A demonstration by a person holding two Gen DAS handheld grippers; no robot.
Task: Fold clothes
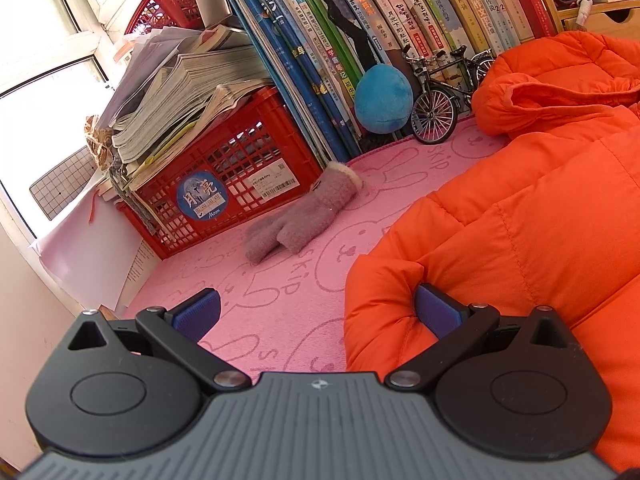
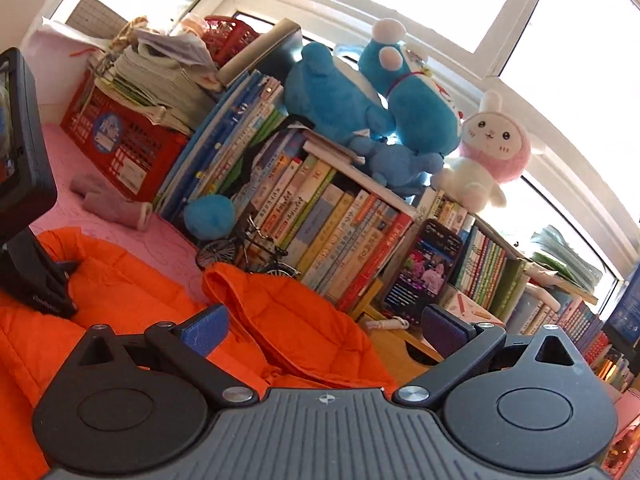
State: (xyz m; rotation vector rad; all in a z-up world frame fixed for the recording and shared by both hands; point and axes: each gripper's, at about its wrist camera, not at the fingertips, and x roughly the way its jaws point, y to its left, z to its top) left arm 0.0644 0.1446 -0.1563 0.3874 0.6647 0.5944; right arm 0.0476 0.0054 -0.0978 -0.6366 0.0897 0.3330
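An orange puffer jacket (image 1: 520, 216) lies on a pink mat (image 1: 288, 288); its hood is at the back right. My left gripper (image 1: 316, 312) is open, low over the mat. Its right finger (image 1: 436, 312) presses into the jacket's left sleeve edge; its left finger (image 1: 198, 314) is over bare mat. In the right wrist view the jacket (image 2: 304, 328) spreads below my right gripper (image 2: 324, 330), which is open and empty above the hood area. The left gripper's body (image 2: 24, 184) shows at that view's left edge.
A pair of mauve mittens (image 1: 304, 212) lies on the mat by a red crate (image 1: 224, 184) stacked with papers. A row of books (image 1: 360, 40), a blue plush ball (image 1: 383, 98) and a model bicycle (image 1: 444, 96) line the back. Plush toys (image 2: 400, 100) and a phone (image 2: 428, 264) sit by the books.
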